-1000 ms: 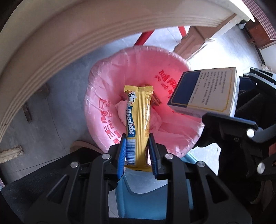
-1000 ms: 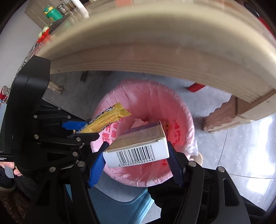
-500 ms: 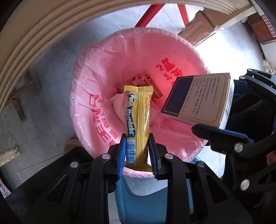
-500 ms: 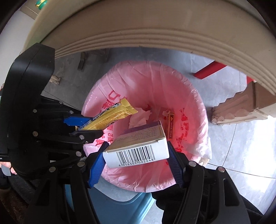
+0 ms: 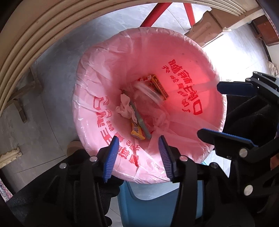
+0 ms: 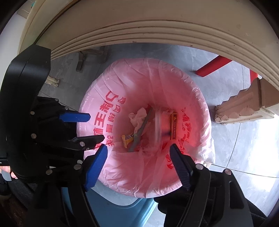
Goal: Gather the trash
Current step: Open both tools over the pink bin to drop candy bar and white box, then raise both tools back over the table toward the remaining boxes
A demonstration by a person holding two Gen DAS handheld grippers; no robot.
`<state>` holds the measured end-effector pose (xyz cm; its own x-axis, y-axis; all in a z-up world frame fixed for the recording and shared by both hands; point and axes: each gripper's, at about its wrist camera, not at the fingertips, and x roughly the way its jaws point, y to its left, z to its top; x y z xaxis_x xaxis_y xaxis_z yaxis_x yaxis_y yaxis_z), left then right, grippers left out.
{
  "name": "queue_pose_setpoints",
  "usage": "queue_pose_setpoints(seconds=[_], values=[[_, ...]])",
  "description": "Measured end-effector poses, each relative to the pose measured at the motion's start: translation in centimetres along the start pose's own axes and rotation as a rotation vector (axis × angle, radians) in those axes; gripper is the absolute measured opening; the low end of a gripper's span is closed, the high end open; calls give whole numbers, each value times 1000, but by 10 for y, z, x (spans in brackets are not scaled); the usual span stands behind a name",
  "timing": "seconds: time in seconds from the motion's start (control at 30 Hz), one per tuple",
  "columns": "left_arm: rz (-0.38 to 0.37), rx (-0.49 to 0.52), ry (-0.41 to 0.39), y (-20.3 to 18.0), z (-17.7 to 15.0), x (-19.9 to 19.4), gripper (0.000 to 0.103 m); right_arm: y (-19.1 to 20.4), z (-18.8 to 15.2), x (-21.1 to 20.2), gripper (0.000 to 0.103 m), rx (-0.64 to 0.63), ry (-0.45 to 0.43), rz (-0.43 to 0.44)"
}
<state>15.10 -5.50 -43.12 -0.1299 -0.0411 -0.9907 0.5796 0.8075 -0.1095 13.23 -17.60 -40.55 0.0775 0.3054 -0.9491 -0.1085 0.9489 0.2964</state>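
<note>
**Both Grippers Let Go Above the Pink-Lined Bin**

The left gripper [image 5: 137,153] hung straight down over the near rim of the bin [image 5: 174,195], its jaws just opened and nothing between the blue pads. The right gripper [image 6: 139,164] stood beside it, tilted steeply down over the same rim; its jaws had also just spread, and the gap between them was empty.

The pink liner [image 5: 108,73] was folded out over the bin's whole rim, leaving a wide round mouth with free room on every side of the trash below. A curved cream table edge [image 5: 34,35] arched over the far side of the bin, well above the rim. A red leg [image 5: 157,14] and a carved wooden foot [image 6: 244,108] stood on the grey floor [image 5: 52,104] beyond the bin, apart from it.

The yellow candy wrapper [image 5: 136,131] lay in the bottom of the liner, on edge, its long axis running from the near wall toward the centre, one end pointing at the left gripper. The box [image 5: 148,92] was a blurred pale streak inside the bin, caught in motion; its heading could not be told. A crumpled tissue [image 5: 124,106] sat just beside the wrapper, and a red-and-gold packet [image 5: 157,83] lay against the far wall.
</note>
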Motion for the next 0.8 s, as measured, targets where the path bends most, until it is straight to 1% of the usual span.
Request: queue_pose_setpoints(seconds=[0.13, 0.3, 0.47, 0.53, 0.67, 0.8], values=[[19, 1, -13, 0, -1, -1, 54, 0, 0, 0, 72, 4, 0, 4], [24, 2, -21, 0, 0, -3, 56, -1, 0, 0, 73, 4, -2, -7], [40, 17, -44, -5, -6, -11, 61, -3, -2, -7, 73, 14, -22, -7], [51, 17, -58, -5, -9, -17, 63, -1, -4, -10, 73, 14, -27, -9], [70, 12, -92, -5, -18, -32, 64, 5, -8, -20, 73, 10, -42, -12], [92, 10, -159, -8, -29, -60, 64, 14, -10, -40, 73, 4, -83, -19]])
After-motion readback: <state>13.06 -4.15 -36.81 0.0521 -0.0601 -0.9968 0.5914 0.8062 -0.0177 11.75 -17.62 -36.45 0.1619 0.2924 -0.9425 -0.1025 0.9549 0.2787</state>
